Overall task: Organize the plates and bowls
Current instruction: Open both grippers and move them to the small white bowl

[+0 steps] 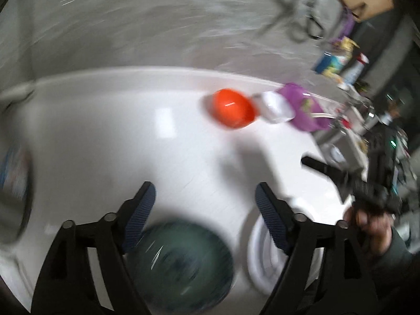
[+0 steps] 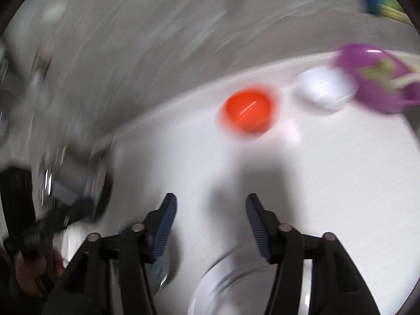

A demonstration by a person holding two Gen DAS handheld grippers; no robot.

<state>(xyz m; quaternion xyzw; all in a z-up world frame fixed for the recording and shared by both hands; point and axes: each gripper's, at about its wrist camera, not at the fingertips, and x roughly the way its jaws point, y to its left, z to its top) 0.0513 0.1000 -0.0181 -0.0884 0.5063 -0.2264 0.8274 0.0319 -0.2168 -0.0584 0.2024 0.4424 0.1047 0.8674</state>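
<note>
Hovering agape and empty, left gripper [image 1: 204, 197] and right gripper [image 2: 211, 210] leave orange bowl [image 1: 233, 109], white bowl [image 1: 275, 106], purple bowl [image 1: 304, 107] unsorted.

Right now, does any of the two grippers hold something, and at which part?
Nothing is held. The left gripper and the right gripper both stand open with only the white table showing between their pads.

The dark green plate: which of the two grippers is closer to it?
Left. The left gripper hangs just above the dark green plate; the right gripper is beside it, over the white plate.
</note>
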